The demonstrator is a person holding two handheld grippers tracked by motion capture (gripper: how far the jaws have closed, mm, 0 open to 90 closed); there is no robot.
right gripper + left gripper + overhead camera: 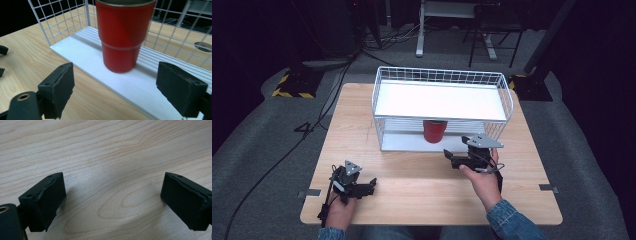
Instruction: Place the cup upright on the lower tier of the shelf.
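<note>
A wooden table point(422, 175) carries a white wire rack point(442, 107) of two levels, set toward the far half of the top; its upper shelf is a bare white panel ringed by a wire rail, and its lower white shelf is open toward the person. On that lower shelf a red tumbler point(434, 131) stands upright, near the front edge and roughly midway along it, with the upper shelf close above its rim. In the right gripper view the tumbler point(123, 35) stands a little back from the shelf's front lip, with bare white shelf on either side of it and the wire grid wall behind. The right hand-held gripper point(448, 156) hovers over the table just in front of the rack's open side, pointed at the tumbler; its jaws stand wide apart, wider than the tumbler's base, and grasp nothing. The left hand-held gripper point(373, 182) sits near the table's near left corner, well apart from the rack, jaws likewise spread wide and empty over bare wood grain point(110, 170). Between the two grippers and along the rack's front edge the table top lies unobstructed.
</note>
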